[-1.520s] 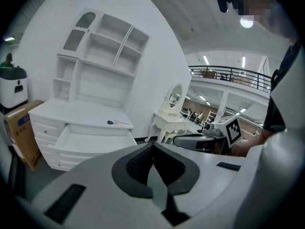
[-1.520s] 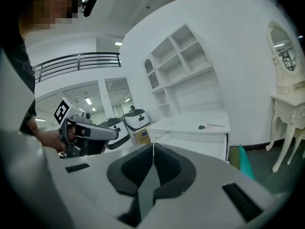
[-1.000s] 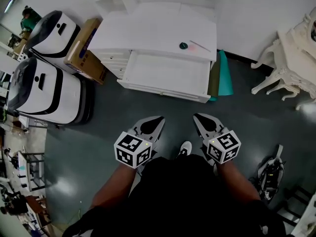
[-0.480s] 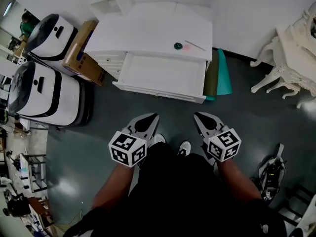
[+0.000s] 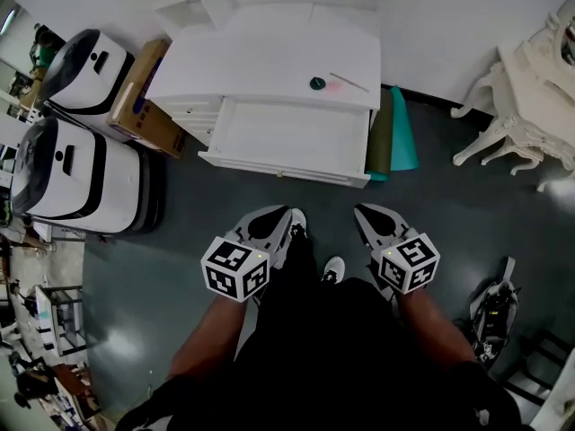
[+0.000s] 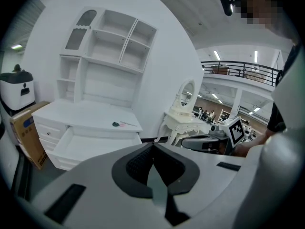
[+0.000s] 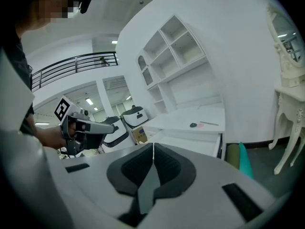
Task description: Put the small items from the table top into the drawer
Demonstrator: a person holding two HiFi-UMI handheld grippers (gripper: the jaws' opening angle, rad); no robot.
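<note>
roughly centred in the head view, the person stood on a dark floor [image 5: 180, 268] facing a white desk. left tool [image 5: 286, 219] and right tool [image 5: 364, 215] were held low in front of the body, side by side, well apart from the desk. each tool's own view showed its two jaws pressed together at the tips, with nothing between them.

the surface [image 5: 260, 57] carried three small things near its front right corner: a round dark item [image 5: 316, 83], a pink item [image 5: 333, 85] just beside it, and a thin stick [image 5: 349, 82] lying slantwise to the right of the pink one. whether the pink item touched the round one could not be told.

the drawer [image 5: 287, 135] under that part of the surface stood pulled out; its white inside showed nothing in it. it lay between the small things and the tools.

a teal roll [image 5: 401, 133] and an olive roll [image 5: 378, 137] leaned at the desk's right side. a cardboard box [image 5: 139, 97] and two white-and-black machines [image 5: 76, 182] sat to its left. an ornate white table [image 5: 530, 106] stood far right.
</note>
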